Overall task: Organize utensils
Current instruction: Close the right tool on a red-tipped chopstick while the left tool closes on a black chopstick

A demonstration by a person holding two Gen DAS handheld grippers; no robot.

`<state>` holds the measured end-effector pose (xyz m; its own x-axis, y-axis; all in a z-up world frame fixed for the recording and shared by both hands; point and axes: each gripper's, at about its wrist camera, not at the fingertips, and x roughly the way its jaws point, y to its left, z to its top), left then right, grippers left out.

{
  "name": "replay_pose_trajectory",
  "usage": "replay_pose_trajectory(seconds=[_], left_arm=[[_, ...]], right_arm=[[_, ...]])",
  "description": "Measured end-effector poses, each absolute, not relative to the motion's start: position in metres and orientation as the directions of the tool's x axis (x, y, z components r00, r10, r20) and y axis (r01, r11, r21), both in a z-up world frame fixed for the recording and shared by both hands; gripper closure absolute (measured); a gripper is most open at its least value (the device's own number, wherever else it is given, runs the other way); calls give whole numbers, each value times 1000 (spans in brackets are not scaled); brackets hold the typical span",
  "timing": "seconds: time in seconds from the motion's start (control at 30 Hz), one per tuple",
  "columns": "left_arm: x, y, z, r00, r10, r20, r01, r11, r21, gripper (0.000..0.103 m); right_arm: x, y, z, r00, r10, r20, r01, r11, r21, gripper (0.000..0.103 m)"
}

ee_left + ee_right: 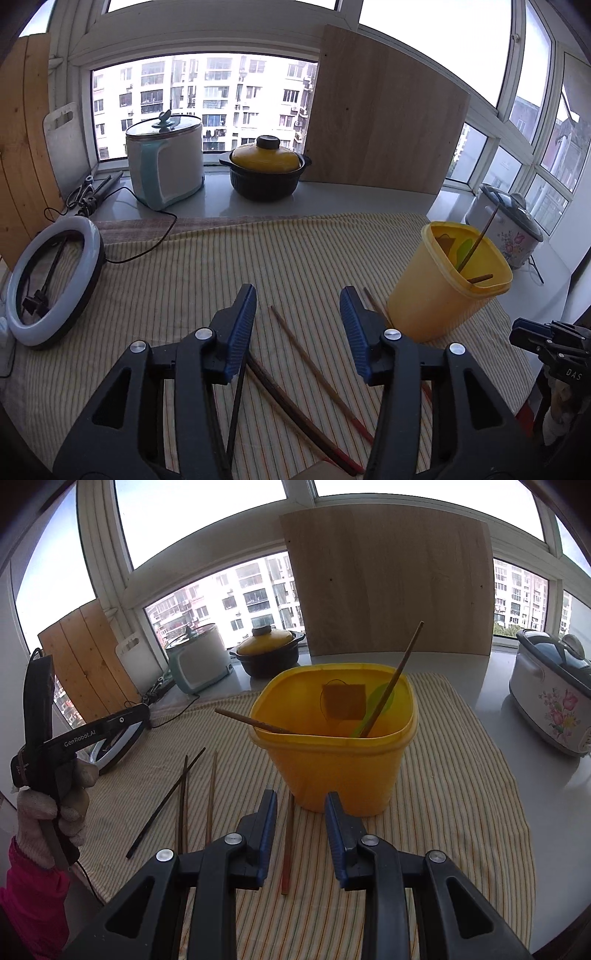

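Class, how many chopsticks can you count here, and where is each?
6. Two in the yellow container: one leaning right, one over its left rim. Four on the striped cloth: one black, two brown, one red-tipped. Others may be hidden.

A yellow container (332, 768) stands on the cream cloth (461, 794) with thin dark stripes. Brown chopsticks (184, 805) have red ends. Gripper pads (242, 325) are blue.

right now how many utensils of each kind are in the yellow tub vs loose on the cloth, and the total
tub chopsticks, in the yellow tub: 2
green utensil, in the tub: 1
loose chopsticks, on the striped cloth: 4
total: 7
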<state>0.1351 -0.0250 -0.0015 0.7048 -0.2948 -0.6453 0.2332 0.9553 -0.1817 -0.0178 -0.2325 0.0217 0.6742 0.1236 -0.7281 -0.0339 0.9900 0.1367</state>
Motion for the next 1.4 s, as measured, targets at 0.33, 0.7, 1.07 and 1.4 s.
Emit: replay_pose_trajectory(seconds=[0.33,0.7,1.07,1.4], left_arm=[[101,28,-58,643,-222,-733,131,975,-180,55],[97,41,-95,575,-248,-780,103,967,-231,57],[106,31,-108,534,-240,-810,139,971,-196,68],[124,15,-116,491,-196,-849,204,973,-106,68]], right_arm=[[2,-208,-36,550,148,-822,-74,989,129,77],[27,-203,-75,478,110,-872,-40,994,104,86],[37,-195,-86,459,66,-886,-64,997,41,90],[33,-181,-89,452,44,-891,-131,991,-18,98]])
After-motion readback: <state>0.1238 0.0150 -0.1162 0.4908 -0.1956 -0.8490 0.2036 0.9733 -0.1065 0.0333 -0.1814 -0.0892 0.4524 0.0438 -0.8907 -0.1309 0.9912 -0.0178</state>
